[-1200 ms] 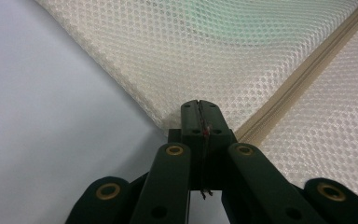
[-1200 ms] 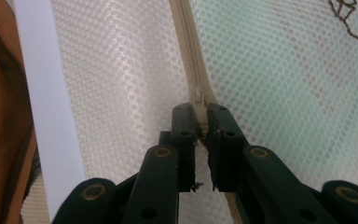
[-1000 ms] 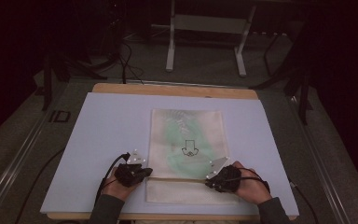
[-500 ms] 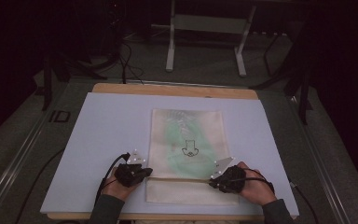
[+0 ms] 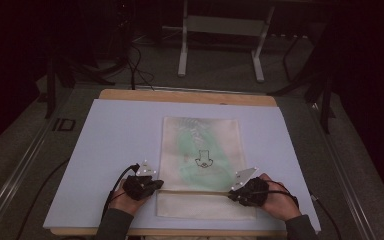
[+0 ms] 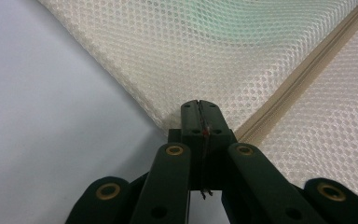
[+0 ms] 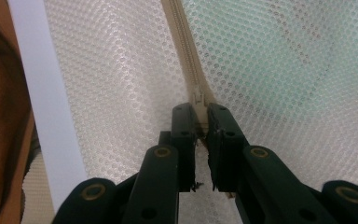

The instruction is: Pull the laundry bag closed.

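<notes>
A cream mesh bag (image 5: 200, 205) lies flat on a pale mat (image 5: 120, 140), with a green garment (image 5: 182, 145) bearing a black print inside it. A beige zipper (image 5: 195, 191) runs across the bag near its front end. My left gripper (image 5: 156, 186) is at the zipper's left end, shut on the bag's edge (image 6: 135, 100) next to the zipper (image 6: 303, 79). My right gripper (image 5: 231, 194) is at the right end, its jaws closed on the zipper pull (image 7: 198, 100). Mesh (image 7: 284, 70) with green behind it lies past the jaws.
The mat covers a wooden table (image 5: 180, 95), whose front edge (image 7: 0, 116) lies close beside the right gripper. Behind the table stand metal frame legs (image 5: 182, 50) and floor cables (image 5: 135, 65). Bare mat lies to the left and right of the bag.
The right gripper has edged slightly to the right along the zipper line. The left gripper has stayed where it was, and the bag lies much as before.
</notes>
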